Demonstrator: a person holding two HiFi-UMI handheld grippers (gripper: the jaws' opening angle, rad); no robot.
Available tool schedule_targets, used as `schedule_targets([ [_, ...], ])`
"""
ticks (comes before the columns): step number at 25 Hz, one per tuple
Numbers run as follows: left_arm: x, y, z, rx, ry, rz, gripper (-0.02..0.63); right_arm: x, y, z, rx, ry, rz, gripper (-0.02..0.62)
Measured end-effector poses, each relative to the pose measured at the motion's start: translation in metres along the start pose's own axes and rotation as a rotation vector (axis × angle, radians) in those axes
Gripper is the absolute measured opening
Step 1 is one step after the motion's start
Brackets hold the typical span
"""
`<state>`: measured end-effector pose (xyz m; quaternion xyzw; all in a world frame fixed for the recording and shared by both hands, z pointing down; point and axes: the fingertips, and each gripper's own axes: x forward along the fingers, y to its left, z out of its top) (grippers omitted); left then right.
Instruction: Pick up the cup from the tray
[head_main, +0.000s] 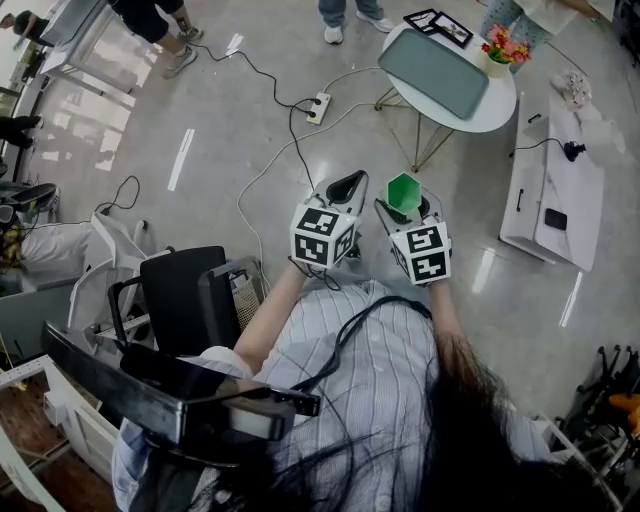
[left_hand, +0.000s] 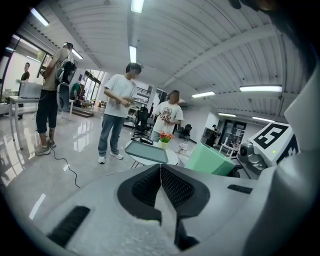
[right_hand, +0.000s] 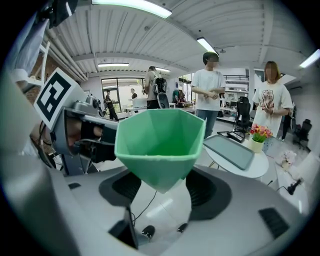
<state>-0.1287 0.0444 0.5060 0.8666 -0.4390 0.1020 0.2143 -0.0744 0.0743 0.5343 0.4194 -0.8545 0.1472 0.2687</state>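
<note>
A green faceted cup (right_hand: 160, 140) hangs in the air above the floor, with my right gripper (right_hand: 162, 189) shut on its lower part. The head view shows that cup (head_main: 404, 193) at the tip of the right gripper (head_main: 407, 208), just in front of the person's chest. The grey-green tray (head_main: 435, 70) lies bare on a round white table (head_main: 497, 102) further ahead. My left gripper (head_main: 348, 186) is held beside the right one. Its jaws are shut with nothing between them (left_hand: 161, 172). The left gripper view also catches the cup (left_hand: 216, 160) and the tray (left_hand: 146, 151).
A small flower pot (head_main: 500, 52) and black picture frames (head_main: 440, 25) share the table with the tray. Two people (right_hand: 212, 85) stand behind it. A power strip (head_main: 319, 106) with cables lies on the floor. A black chair (head_main: 185, 295) is at left, a white bench (head_main: 555, 195) at right.
</note>
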Motion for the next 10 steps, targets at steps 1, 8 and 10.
schedule_targets([
  [1,0.000,0.000,0.000,0.000,0.001,0.001,0.015,0.000,0.001,0.000,0.000,0.002,0.003,0.291],
  [8,0.007,-0.010,-0.001,0.006,0.010,-0.027,0.015,-0.003,-0.006,-0.003,0.014,0.008,-0.012,0.291],
  [10,0.009,-0.015,-0.004,0.006,0.015,-0.044,0.015,-0.007,-0.009,-0.006,0.021,0.013,-0.025,0.291],
])
